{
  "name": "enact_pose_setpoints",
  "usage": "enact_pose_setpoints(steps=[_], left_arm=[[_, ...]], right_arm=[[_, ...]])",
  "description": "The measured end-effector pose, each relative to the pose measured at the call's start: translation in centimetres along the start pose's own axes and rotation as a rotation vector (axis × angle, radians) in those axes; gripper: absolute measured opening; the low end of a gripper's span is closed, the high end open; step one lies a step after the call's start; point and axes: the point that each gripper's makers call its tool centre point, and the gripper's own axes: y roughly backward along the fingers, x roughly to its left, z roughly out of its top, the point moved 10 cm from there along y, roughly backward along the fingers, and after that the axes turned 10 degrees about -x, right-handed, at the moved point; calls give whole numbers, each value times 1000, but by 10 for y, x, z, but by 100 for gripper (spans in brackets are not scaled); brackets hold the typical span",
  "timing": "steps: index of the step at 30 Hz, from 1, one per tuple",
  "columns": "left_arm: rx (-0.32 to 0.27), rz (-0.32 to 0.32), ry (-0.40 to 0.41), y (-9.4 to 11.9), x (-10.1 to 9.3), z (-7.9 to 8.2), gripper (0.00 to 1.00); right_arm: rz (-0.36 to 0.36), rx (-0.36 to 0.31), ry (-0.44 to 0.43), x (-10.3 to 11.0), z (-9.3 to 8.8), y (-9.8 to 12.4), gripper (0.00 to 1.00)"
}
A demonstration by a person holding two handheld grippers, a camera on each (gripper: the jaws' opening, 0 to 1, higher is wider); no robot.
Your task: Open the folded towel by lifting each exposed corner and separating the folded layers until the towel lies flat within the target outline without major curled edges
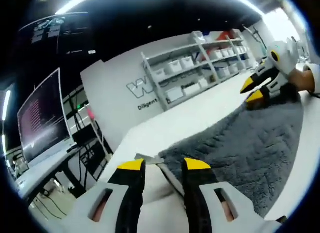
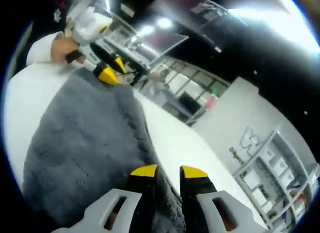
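**Grey towel spread on the white table, a gripper at each end**

So the biggest thing we've got is the white table (image 1: 200, 118), and lying on it is the grey fluffy towel (image 1: 245, 148), spread out in a long stretch that runs from one gripper to the other. In the right gripper view the same towel (image 2: 85, 143) covers most of the table's near side, with bare white table (image 2: 175, 138) beside it.

Behind the table we see a white wall with dark lettering (image 1: 142, 90), then a metal shelf rack (image 1: 200, 63) loaded with white bins. Off to the side there's a monitor (image 1: 42, 118) with text on it.

Now the claws. Our left gripper (image 1: 164, 165) sits at the towel's near edge, right where the fabric ends at a corner. Its yellow-tipped jaws stand a little apart, and there's pale stuff between them lower down, but we can't tell if it actually has hold of the towel or not. From the right gripper view it (image 2: 111, 70) shows at the far end of the towel, tips on the fabric, with a white-gloved hand (image 2: 87, 20) around it.

The right gripper (image 2: 167, 170) has its jaws narrowly apart with grey towel bunched up between them, so it looks pinched on the edge. In the left gripper view it (image 1: 252, 90) is down at the far end of the towel.
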Motion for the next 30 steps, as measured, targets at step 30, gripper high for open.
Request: enact_pose_setpoints(steps=[30], left_arm=[[57, -301, 192, 33, -1, 26, 27]], right_arm=[[196, -105, -358, -4, 1, 15, 16]])
